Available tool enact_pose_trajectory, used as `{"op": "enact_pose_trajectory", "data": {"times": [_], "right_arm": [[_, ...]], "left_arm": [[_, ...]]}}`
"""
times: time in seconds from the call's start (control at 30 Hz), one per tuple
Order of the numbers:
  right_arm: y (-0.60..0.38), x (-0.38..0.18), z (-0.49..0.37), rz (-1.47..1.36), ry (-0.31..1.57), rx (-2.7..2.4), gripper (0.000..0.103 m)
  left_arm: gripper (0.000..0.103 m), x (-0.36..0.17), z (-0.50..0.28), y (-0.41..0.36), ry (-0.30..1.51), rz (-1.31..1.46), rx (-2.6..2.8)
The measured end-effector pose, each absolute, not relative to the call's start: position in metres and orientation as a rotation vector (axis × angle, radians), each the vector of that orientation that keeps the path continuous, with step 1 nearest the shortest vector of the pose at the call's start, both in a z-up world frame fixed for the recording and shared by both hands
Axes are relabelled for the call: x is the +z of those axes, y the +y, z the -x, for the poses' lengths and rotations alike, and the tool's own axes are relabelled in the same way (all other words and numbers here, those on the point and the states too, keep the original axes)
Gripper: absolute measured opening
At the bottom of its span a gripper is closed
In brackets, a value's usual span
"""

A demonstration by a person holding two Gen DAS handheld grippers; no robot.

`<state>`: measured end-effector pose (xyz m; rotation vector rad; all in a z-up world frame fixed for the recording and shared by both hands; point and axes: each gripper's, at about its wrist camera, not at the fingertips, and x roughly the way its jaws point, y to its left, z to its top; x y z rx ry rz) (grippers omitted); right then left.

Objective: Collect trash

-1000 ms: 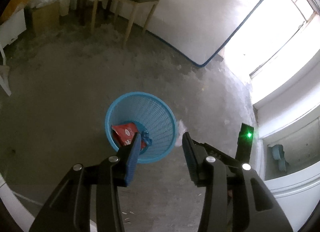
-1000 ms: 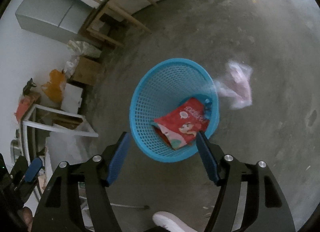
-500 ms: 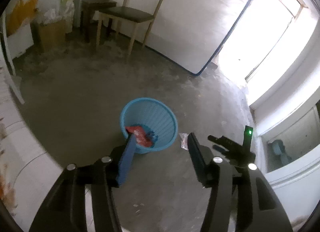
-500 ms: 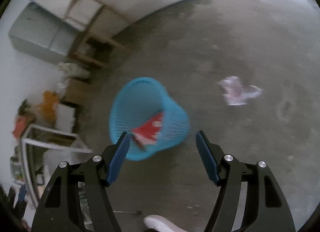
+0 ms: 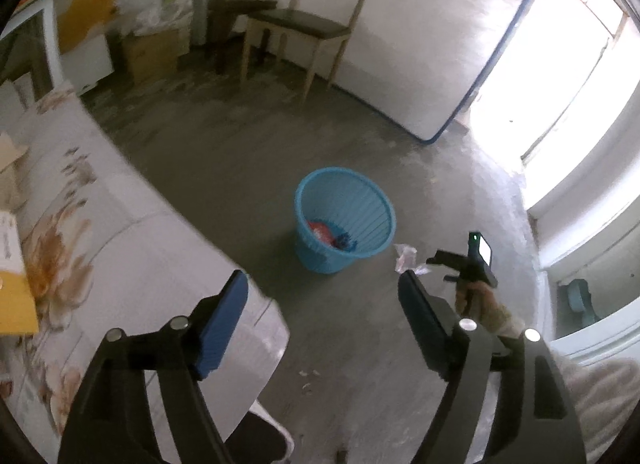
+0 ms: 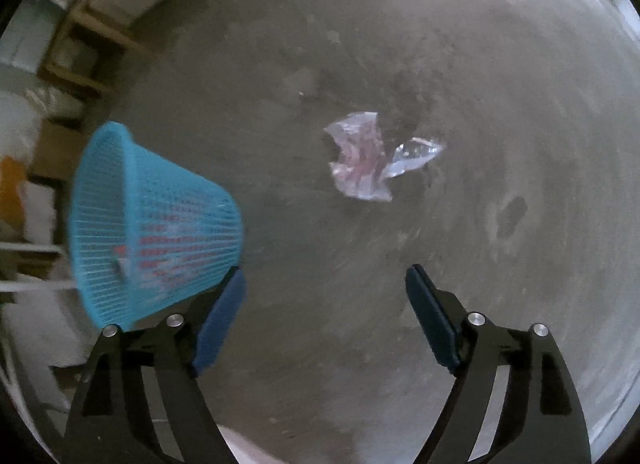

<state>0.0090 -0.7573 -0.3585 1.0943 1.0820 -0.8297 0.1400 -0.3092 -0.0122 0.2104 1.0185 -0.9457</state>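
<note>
A blue mesh basket (image 5: 345, 220) stands on the concrete floor with a red snack packet (image 5: 322, 233) inside. Beside it lies a crumpled clear plastic wrapper (image 6: 366, 158) (image 5: 406, 258). My right gripper (image 6: 326, 284) hangs low over the floor, a little short of the wrapper, its jaws opening and empty; the basket (image 6: 152, 224) is at its left. My left gripper (image 5: 324, 284) is farther back and higher, jaws opening, nothing between them. In the left wrist view a hand holds the right gripper (image 5: 468, 264) near the wrapper.
A sofa with flower print (image 5: 100, 248) fills the left of the left wrist view. A wooden chair (image 5: 316, 24), a cardboard box (image 5: 154, 50) and a leaning mattress (image 5: 420, 44) stand along the far wall. A bright doorway (image 5: 560, 64) is at the right.
My left gripper has drawn back from the basket and opened wider. My right gripper has left the basket, swung right and dropped toward the wrapper, opening wider.
</note>
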Motion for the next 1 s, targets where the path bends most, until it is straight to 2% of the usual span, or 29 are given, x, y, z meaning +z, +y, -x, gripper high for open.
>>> {"op": "enact_pose_trajectory", "data": {"times": [0.03, 0.2, 0.6, 0.8, 0.87, 0.9, 0.97, 1.0], "right_arm": [[-0.762, -0.364, -0.013, -1.078, 1.101, -0.824, 0.084], [-0.787, -0.401, -0.044, -0.943, 1.222, -0.83, 0.088], [-0.806, -0.476, -0.073, -0.923, 1.385, -0.836, 0.087], [-0.803, -0.502, -0.061, -0.953, 1.467, -0.849, 0.06], [-0.804, -0.508, -0.051, -0.99, 1.469, -0.859, 0.044], [-0.804, -0.51, -0.046, -1.011, 1.467, -0.863, 0.04], [-0.806, -0.514, -0.034, -1.055, 1.46, -0.874, 0.024], [-0.806, -0.516, -0.029, -1.073, 1.459, -0.879, 0.02]], "left_arm": [[0.077, -0.014, -0.14, -0.308, 1.024, -0.216, -0.934], [0.08, -0.021, -0.137, -0.293, 1.04, -0.224, -0.878], [0.08, -0.028, -0.128, -0.268, 1.065, -0.22, -0.759], [0.08, -0.028, -0.125, -0.267, 1.058, -0.221, -0.734], [0.08, -0.028, -0.122, -0.264, 1.059, -0.214, -0.725], [0.08, -0.028, -0.123, -0.262, 1.061, -0.21, -0.724], [0.08, -0.026, -0.125, -0.261, 1.063, -0.209, -0.72], [0.08, -0.026, -0.125, -0.26, 1.061, -0.212, -0.711]]}}
